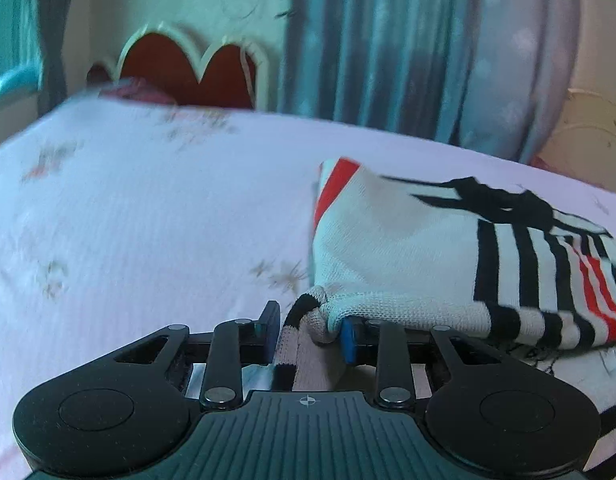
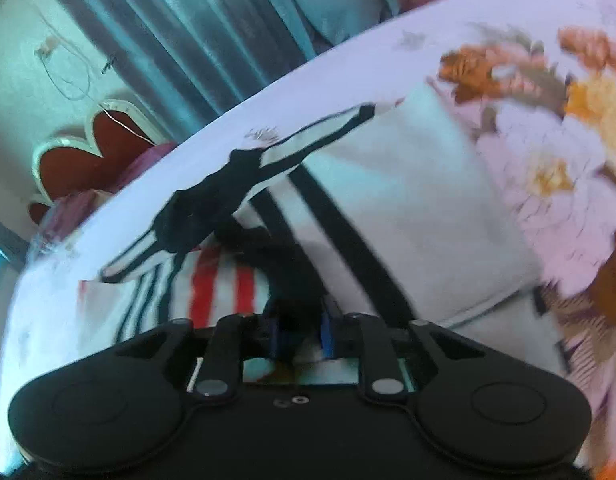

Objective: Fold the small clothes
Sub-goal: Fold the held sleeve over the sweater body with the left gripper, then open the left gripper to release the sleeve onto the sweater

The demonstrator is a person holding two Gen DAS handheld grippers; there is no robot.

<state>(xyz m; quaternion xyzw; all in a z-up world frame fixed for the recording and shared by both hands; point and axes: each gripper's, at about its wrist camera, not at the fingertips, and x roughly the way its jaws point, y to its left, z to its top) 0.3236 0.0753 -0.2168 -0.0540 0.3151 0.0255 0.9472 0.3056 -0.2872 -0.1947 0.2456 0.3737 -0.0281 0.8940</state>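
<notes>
A small white knit garment [image 1: 403, 248] with black and red stripes lies on the pale floral bedsheet [image 1: 148, 208], right of centre in the left wrist view. My left gripper [image 1: 308, 328] is shut on its bunched near edge, cloth pinched between the blue pads. In the right wrist view the same garment [image 2: 387, 200] spreads ahead, with black bands and a red-striped part [image 2: 224, 292] on the left. My right gripper [image 2: 300, 328] is shut on a dark fold of the garment. Both views are blurred.
A red headboard with a white scalloped rim [image 1: 188, 76] stands at the far end. Blue-grey curtains [image 1: 379, 48] hang behind the bed. A large orange and white flower print [image 2: 555, 144] covers the sheet to the right.
</notes>
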